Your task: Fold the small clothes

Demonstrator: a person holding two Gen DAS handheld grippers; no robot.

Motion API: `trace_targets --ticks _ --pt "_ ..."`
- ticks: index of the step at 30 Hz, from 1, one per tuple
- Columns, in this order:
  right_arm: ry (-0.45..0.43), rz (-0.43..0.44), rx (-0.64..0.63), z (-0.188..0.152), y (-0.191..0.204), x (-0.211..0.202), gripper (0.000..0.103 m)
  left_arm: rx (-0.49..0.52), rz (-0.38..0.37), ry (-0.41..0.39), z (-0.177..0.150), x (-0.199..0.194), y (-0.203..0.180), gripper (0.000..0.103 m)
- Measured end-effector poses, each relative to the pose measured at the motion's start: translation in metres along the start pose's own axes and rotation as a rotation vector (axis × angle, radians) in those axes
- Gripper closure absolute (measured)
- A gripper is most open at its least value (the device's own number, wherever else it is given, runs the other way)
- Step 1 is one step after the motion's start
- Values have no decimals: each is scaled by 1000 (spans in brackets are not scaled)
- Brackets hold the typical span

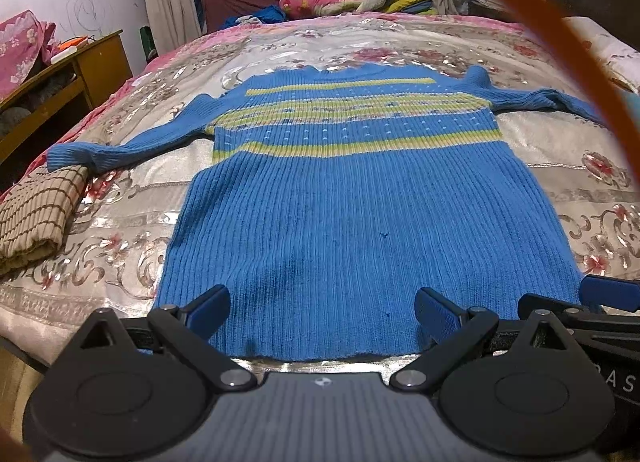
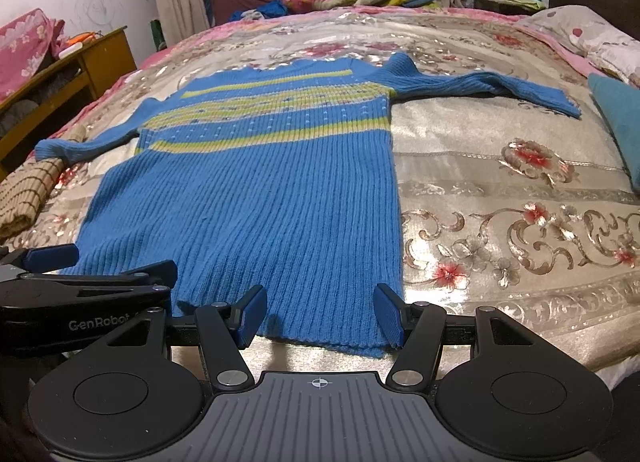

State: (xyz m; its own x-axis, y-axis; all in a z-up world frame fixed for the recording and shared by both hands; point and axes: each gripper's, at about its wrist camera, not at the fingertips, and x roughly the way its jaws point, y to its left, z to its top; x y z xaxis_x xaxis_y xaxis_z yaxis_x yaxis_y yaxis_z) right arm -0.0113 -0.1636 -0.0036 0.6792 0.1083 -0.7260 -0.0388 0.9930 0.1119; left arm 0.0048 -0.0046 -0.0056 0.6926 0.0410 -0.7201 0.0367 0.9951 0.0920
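Observation:
A small blue ribbed sweater (image 1: 340, 198) (image 2: 256, 190) with yellow-green stripes lies flat on the bed, both sleeves spread out sideways and its hem nearest me. My left gripper (image 1: 322, 308) stands open over the left part of the hem, fingers apart above the knit with nothing pinched. My right gripper (image 2: 320, 312) is open too, its fingers straddling the hem's right corner without pressing it. Each gripper shows at the edge of the other's view, the right gripper's blue pad (image 1: 608, 292) at far right, the left gripper's arm (image 2: 80, 282) at far left.
The bed carries a shiny floral cover (image 2: 500, 202). A folded tan checked cloth (image 1: 32, 214) lies by the left sleeve, a teal cushion (image 2: 616, 122) at the right edge. Pillows and clothes pile at the far end. A wooden desk (image 1: 80, 70) stands left. An orange strap (image 1: 560, 74) crosses the left view.

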Motion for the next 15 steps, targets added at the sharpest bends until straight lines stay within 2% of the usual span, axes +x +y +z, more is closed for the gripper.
trace_targets --ticks 15 --pt "1 -4 -6 -1 -1 1 44 6 6 4 -1 0 0 0"
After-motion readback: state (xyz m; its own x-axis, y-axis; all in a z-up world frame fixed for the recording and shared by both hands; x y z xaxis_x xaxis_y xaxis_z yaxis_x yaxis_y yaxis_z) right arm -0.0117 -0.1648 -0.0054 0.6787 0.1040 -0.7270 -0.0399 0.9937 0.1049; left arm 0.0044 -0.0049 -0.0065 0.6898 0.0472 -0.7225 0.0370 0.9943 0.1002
